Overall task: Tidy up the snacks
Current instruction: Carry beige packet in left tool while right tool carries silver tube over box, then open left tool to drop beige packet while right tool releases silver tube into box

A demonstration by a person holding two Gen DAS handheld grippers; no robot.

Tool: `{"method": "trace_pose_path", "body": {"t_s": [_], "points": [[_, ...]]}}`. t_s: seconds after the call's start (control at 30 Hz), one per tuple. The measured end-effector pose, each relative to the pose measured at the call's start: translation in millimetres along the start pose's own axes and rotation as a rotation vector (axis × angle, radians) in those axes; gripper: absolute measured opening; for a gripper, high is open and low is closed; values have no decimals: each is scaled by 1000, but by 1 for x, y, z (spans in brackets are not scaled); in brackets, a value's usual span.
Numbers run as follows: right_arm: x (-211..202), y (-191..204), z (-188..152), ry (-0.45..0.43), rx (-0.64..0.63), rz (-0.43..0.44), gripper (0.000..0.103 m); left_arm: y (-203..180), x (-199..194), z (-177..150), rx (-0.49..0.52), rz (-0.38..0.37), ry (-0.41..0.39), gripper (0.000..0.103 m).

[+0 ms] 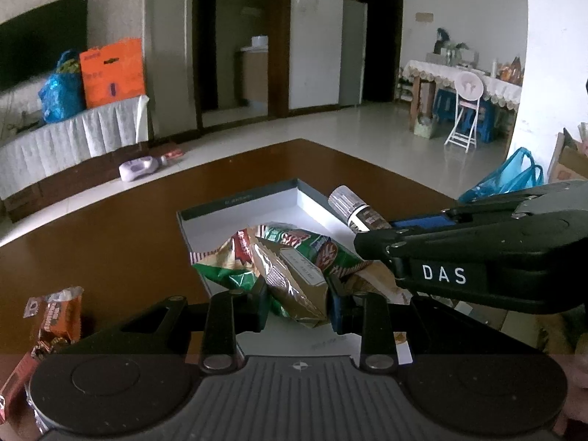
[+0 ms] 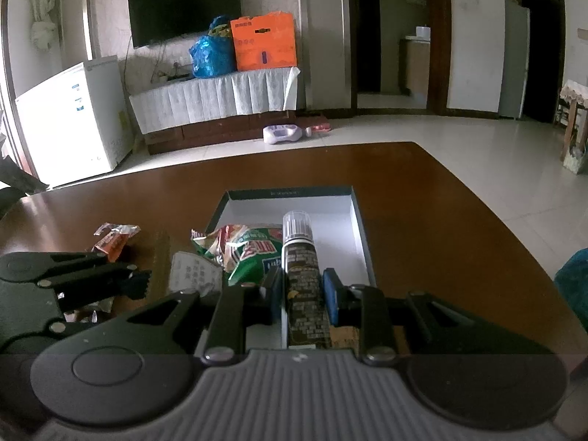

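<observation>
Crinkly gold foil snack packet [image 1: 294, 286] is pinched in my left gripper [image 1: 297, 305] and the dark cylindrical tube with clear cap [image 2: 303, 275] in my right gripper [image 2: 302, 294], both over the shallow white cardboard box [image 2: 352, 228], so I fear the smooth tube slips and rolls out.

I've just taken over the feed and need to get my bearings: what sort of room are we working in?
Most likely a living room in a home. A wall-mounted TV hangs above a cloth-draped cabinet, a white chest freezer stands beside it, and the work happens on a brown wooden table.
</observation>
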State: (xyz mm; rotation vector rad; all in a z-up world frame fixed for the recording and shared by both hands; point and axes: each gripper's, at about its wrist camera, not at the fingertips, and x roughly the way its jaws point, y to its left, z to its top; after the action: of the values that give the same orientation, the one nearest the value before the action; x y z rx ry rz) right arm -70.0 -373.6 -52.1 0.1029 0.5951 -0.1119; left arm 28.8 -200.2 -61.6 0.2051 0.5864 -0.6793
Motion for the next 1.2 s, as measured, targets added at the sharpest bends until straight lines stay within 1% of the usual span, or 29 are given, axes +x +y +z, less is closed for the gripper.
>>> {"method": "trace_pose_path", "body": {"t_s": [0.2, 0.87, 1.07, 1.2], "points": [[10, 11, 2, 26, -13, -4, 24, -3, 5, 1, -1, -4, 18, 33], [32, 12, 3, 67, -14, -19, 24, 0, 16, -1, -1, 3, 50, 34], [39, 14, 3, 83, -12, -28, 24, -1, 21, -3, -1, 7, 61, 36], [45, 15, 4, 98, -9, -27, 24, -1, 25, -4, 3, 12, 69, 41]]}}
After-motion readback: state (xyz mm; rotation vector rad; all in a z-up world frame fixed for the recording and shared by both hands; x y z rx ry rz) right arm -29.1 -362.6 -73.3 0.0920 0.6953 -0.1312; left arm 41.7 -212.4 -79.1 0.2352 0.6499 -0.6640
